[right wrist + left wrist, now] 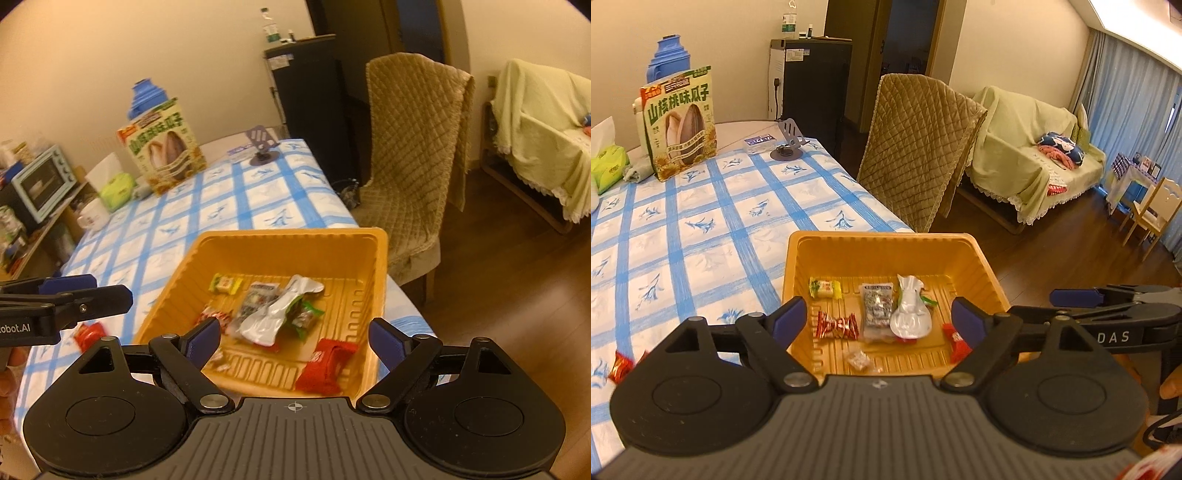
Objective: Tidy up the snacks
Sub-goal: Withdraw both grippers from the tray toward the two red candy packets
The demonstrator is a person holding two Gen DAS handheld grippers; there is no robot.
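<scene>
Both my grippers, left gripper (879,321) and right gripper (295,338), released, empty over orange tray (882,243). Next: grab 1 red candy (620,365) on tablecloth left of tray.

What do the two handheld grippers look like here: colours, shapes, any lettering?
Both grippers are alike: black linkage arms with silver pivot pins, round black discs either side of a ribbed grey body, and blue pads on the fingers. The left gripper carries a small crosshair mark; seen from the side in the right view it reads "obot.AI". The right gripper shows the letters "DAS" in the left view. No cables or sleeves are visible.
</scene>
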